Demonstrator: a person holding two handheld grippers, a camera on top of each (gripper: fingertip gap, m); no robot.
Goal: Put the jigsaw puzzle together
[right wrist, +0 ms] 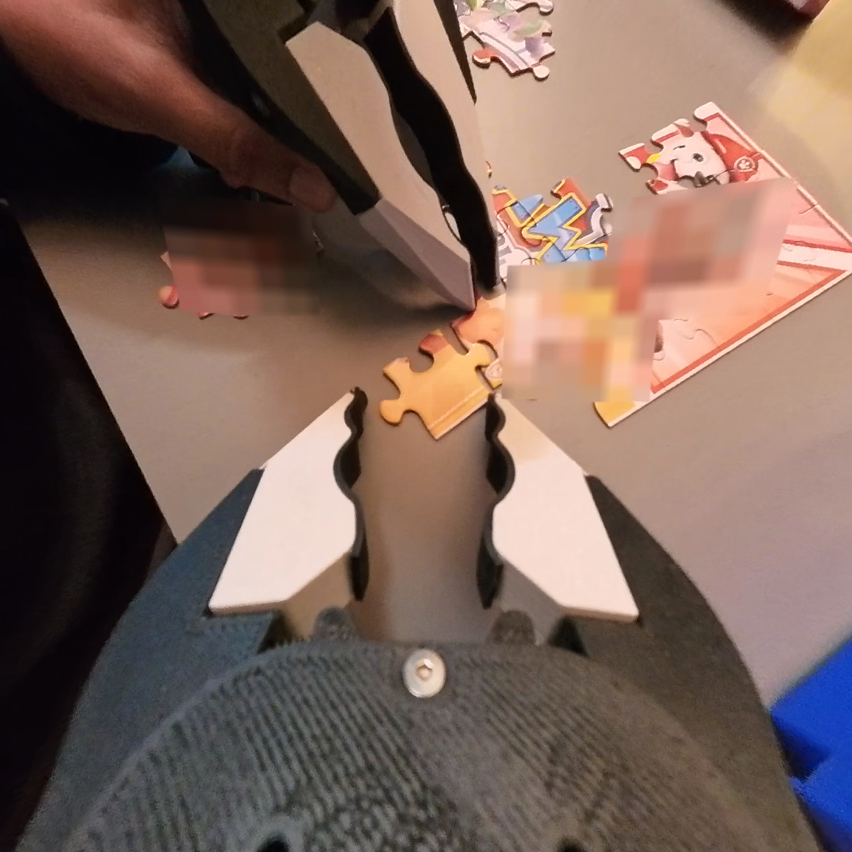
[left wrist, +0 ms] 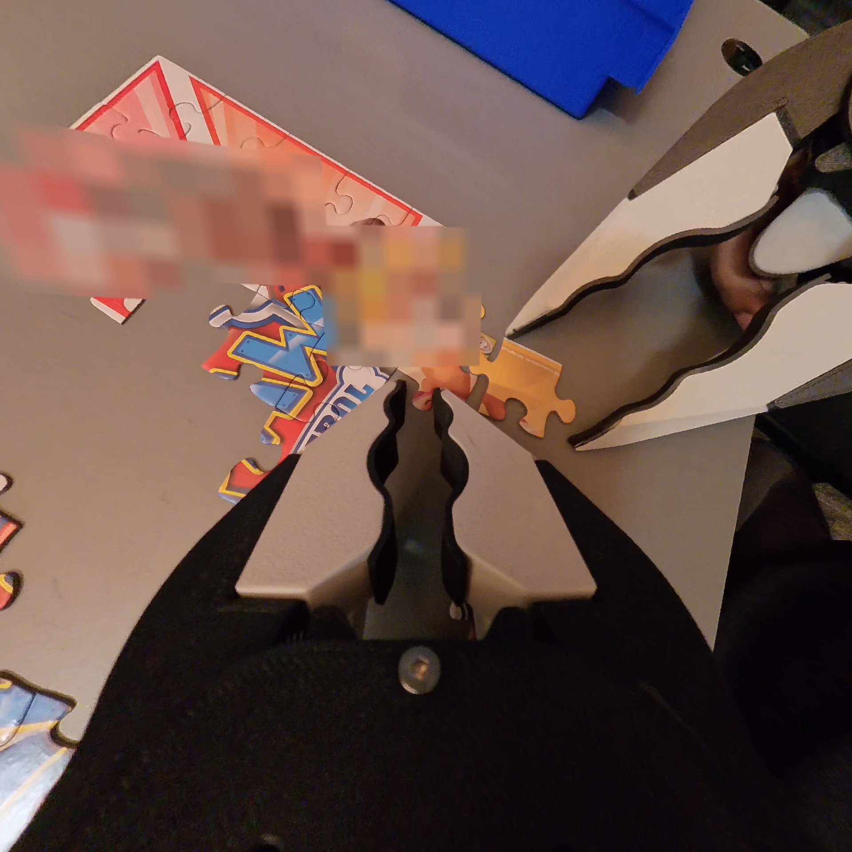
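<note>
My left gripper [left wrist: 418, 392] has its jaws nearly closed, with a narrow gap. Its fingertips [left wrist: 400, 389] rest on an orange puzzle piece [left wrist: 454, 380] that lies flat on the grey table [left wrist: 115, 415]; nothing is pinched between them. In the right wrist view it comes down from above [right wrist: 477, 295] onto the same orange piece [right wrist: 479, 325]. My right gripper [right wrist: 425, 402] is wide open. A yellow puzzle piece [right wrist: 438, 392] lies flat between its fingertips, joined to the orange one. In the left wrist view that gripper [left wrist: 541, 387] straddles the yellow piece [left wrist: 530, 382].
A partly joined puzzle with a red border [left wrist: 207, 106] and blue-and-red pieces [left wrist: 276, 350] lies beyond the grippers. Loose pieces lie at the left [left wrist: 9, 590] and far off [right wrist: 511, 41]. A blue bin [left wrist: 553, 46] stands at the back. The table edge [left wrist: 737, 507] runs close by. About 5 cm separates my left fingertips from my right.
</note>
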